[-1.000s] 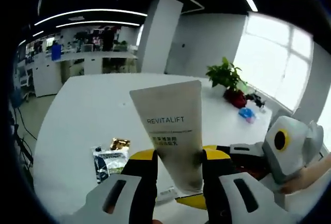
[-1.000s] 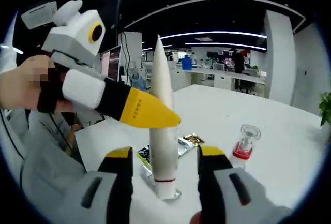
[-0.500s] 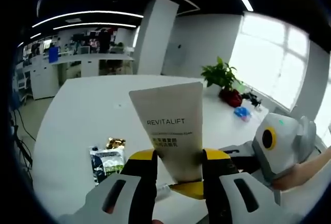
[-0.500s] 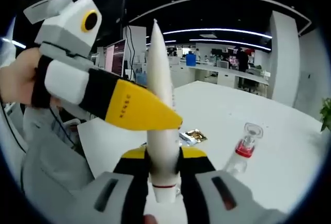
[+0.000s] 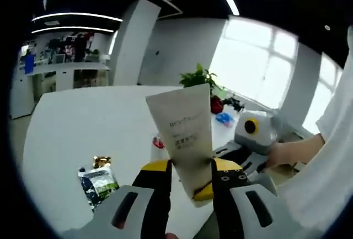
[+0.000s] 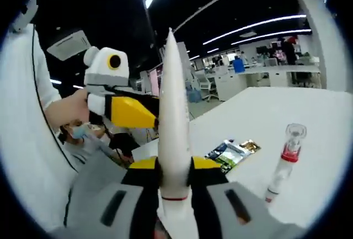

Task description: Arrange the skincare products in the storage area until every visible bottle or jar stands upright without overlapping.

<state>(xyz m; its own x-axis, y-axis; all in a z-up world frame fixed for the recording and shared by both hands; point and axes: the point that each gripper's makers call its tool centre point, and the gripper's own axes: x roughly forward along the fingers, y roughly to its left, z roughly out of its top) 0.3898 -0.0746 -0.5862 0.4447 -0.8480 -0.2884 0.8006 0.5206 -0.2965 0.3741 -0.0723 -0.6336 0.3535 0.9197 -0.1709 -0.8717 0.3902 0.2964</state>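
You are gripping one cream tube with both grippers, jaws of the left gripper and right gripper closed on its lower body, holding it upright above the white worktop, apparently for standing it cap-down.

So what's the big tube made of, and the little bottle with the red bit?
The tube looks like soft matte plastic: pale, dull, flattened to a crimped end. The bottle seems clear hard plastic or glass, since light shows through; its red collar looks plastic.

left gripper: fingers clamped, raised | right gripper: fingers clamped, raised
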